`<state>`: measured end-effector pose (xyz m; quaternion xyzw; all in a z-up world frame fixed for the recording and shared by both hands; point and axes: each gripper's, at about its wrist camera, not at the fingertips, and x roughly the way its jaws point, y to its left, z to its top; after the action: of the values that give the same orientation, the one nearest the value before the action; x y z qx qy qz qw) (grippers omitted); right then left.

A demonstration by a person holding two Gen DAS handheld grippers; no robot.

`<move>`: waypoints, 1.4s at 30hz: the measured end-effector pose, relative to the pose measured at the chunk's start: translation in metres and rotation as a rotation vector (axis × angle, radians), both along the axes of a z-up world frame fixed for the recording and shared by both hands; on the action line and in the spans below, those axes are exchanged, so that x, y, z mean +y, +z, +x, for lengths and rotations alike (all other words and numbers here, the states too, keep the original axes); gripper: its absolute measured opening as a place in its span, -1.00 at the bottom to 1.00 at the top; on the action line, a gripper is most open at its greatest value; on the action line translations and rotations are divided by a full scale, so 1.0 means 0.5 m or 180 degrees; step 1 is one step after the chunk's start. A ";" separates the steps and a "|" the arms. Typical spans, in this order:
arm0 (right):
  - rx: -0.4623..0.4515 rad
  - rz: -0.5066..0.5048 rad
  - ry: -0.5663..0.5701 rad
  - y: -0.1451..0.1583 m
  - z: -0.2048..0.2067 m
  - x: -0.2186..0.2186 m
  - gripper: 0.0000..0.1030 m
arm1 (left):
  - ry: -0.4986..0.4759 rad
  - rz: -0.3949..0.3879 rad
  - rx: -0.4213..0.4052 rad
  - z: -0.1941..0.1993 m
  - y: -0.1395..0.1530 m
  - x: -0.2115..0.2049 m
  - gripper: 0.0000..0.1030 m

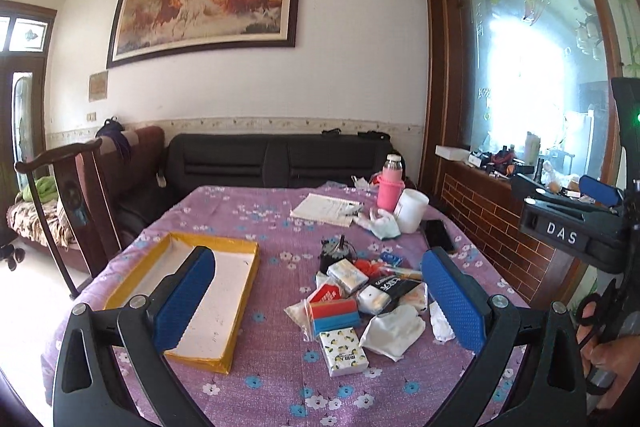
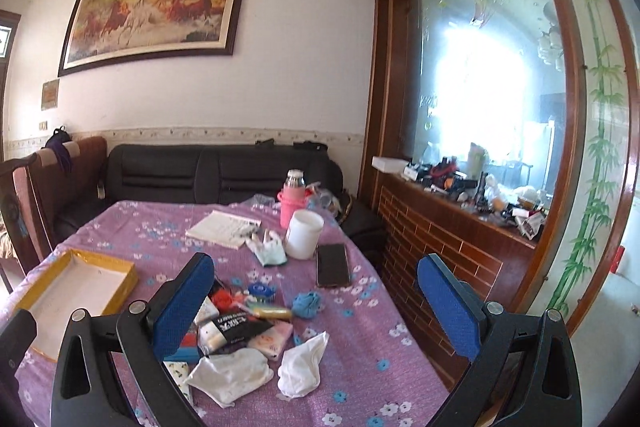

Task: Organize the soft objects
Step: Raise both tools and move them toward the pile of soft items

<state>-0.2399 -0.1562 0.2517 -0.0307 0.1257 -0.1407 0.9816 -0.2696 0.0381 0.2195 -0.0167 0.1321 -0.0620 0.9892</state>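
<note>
A pile of small soft things lies on the purple flowered tablecloth [image 1: 256, 387]: white cloths [image 1: 394, 329] [image 2: 230, 375], a crumpled white tissue [image 2: 302, 363], a lemon-print tissue pack [image 1: 343, 351], a red and blue sponge pack [image 1: 334, 315], a black packet [image 2: 236, 327] and a blue cloth ball [image 2: 307, 304]. An empty yellow-edged tray [image 1: 180, 353] [image 2: 128, 275] sits left of the pile. My left gripper [image 1: 318, 301] is open and empty above the pile. My right gripper [image 2: 316, 305] is open and empty above the pile's right side, and it shows at the right edge of the left wrist view [image 1: 560, 223].
A pink bottle [image 2: 292, 203], a white cup [image 2: 304, 235], a phone [image 2: 332, 265], a paper sheet [image 2: 224, 227] and a pale cloth [image 2: 270, 251] stand at the table's far end. A black sofa [image 1: 276, 159] is behind, a wooden counter [image 2: 452, 247] to the right, a chair [image 1: 60, 195] to the left.
</note>
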 end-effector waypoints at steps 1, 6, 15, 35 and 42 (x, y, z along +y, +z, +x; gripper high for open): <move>-0.0036 -0.0015 -0.0006 0.009 -0.008 0.002 0.99 | -0.0007 -0.0001 -0.0030 -0.007 0.004 0.001 1.00; -0.0174 -0.0033 0.0010 0.039 -0.034 0.010 0.99 | -0.0045 -0.0039 -0.0084 -0.028 0.015 0.009 1.00; -0.0170 -0.0087 0.0063 0.036 -0.042 0.028 0.99 | -0.0073 -0.0120 0.0012 -0.022 0.010 0.023 1.00; 0.0218 -0.0062 0.0126 -0.036 0.043 0.049 0.99 | -0.0017 -0.0142 0.0407 0.050 -0.046 0.045 1.00; 0.0615 0.0079 0.0342 -0.104 0.131 0.037 0.99 | 0.0284 -0.0354 0.0405 0.105 -0.076 0.106 1.00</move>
<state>-0.1742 -0.1375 0.1999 -0.0387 0.2196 -0.0827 0.9713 -0.2172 0.0912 0.1815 -0.0813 0.1901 -0.0239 0.9781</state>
